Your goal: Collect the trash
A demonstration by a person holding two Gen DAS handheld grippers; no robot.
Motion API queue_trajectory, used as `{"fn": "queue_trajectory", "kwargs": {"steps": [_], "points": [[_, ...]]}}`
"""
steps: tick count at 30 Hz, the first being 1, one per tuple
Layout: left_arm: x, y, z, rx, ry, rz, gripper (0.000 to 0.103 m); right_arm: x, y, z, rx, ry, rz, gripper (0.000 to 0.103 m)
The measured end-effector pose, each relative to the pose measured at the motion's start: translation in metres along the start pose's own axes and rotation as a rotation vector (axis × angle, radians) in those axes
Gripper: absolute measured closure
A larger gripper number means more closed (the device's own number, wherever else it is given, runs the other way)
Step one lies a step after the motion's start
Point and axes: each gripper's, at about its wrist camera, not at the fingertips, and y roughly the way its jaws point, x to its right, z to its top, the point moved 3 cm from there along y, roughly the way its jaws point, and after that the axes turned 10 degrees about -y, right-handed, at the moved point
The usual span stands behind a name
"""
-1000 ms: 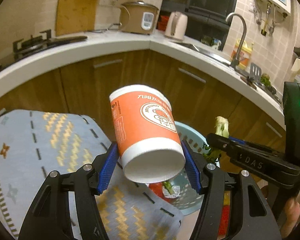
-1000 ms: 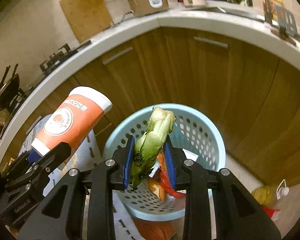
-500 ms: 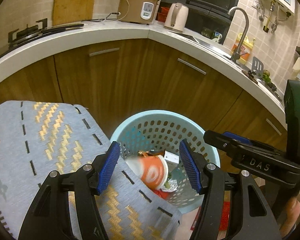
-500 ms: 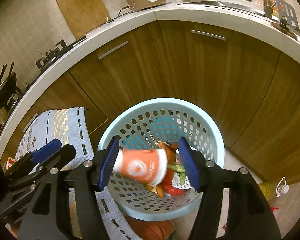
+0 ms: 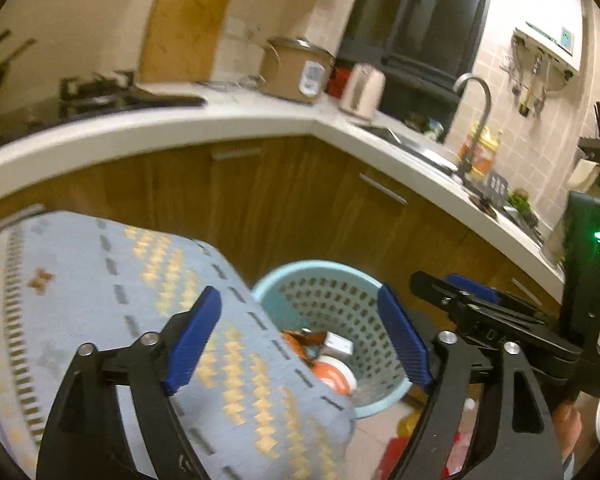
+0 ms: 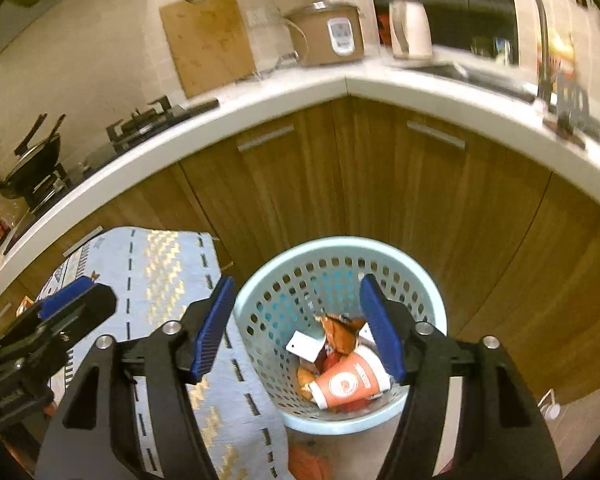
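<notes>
Both of your tools are empty now. A second ago your left gripper (image 5: 300, 336) was clamped on the orange paper cup and your right gripper (image 6: 298, 326) pinched a green vegetable stalk above the bin; since then both sets of jaws have just been opening, and nothing sits between either pair of blue pads. The orange paper cup (image 6: 350, 380) lies on its side inside the pale blue basket (image 6: 428, 296), below and ahead of your right gripper's tips, resting against crumpled wrappers and a white tag. From your left gripper you see only the cup's rim end (image 5: 334, 374) low in the same basket (image 5: 268, 286), ahead and slightly right of your fingertips. The stalk went in half a second ago beside the cup, but you cannot pick it out in the heap now; it may be buried under the cup. The patterned blue cloth (image 5: 100, 280) spreads beneath and to the left of your left gripper, its edge just beside the basket. Both views are blurred and show more of the counter than before, which suits tools pulling up and back from the drop. So this pair of items counts as delivered. More litter shows on the floor (image 5: 404, 446) near the basket's base, below your left gripper, probably the next thing to fetch.
</notes>
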Motion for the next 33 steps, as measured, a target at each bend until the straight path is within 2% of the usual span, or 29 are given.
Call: {"fn": "queue_trajectory", "kwargs": {"steps": [5, 8, 10, 13, 16, 18, 24, 28, 33], "points": [[-0.015, -0.037, 0.006, 0.078, -0.009, 0.087, 0.018, -0.023, -0.022, 0.004, 0.057, -0.047, -0.035, 0.039], [-0.026, -0.054, 0.002, 0.135, 0.014, 0.198, 0.013, -0.034, -0.032, 0.002, 0.087, -0.062, -0.056, 0.039], [-0.035, -0.063, -0.006, 0.181, 0.024, 0.265, 0.012, -0.037, -0.041, 0.0, 0.116, -0.068, -0.106, 0.039], [-0.043, -0.063, -0.016, 0.214, 0.045, 0.317, 0.012, -0.041, -0.049, -0.005, 0.152, -0.058, -0.131, 0.039], [-0.044, -0.062, -0.029, 0.326, 0.113, 0.372, 0.01, -0.044, -0.057, -0.012, 0.202, -0.037, -0.155, 0.039], [-0.046, -0.054, -0.033, 0.306, 0.133, 0.405, 0.01, -0.046, -0.064, -0.018, 0.235, -0.031, -0.187, 0.039], [-0.034, -0.054, -0.04, 0.309, 0.212, 0.402, 0.009, -0.048, -0.072, -0.025, 0.286, -0.022, -0.219, 0.039], [-0.036, -0.053, -0.044, 0.266, 0.17, 0.316, 0.009, -0.053, -0.076, -0.029, 0.304, -0.066, -0.305, 0.039], [-0.039, -0.057, -0.045, 0.27, 0.141, 0.295, 0.009, -0.058, -0.091, -0.03, 0.353, -0.097, -0.324, 0.038]]}}
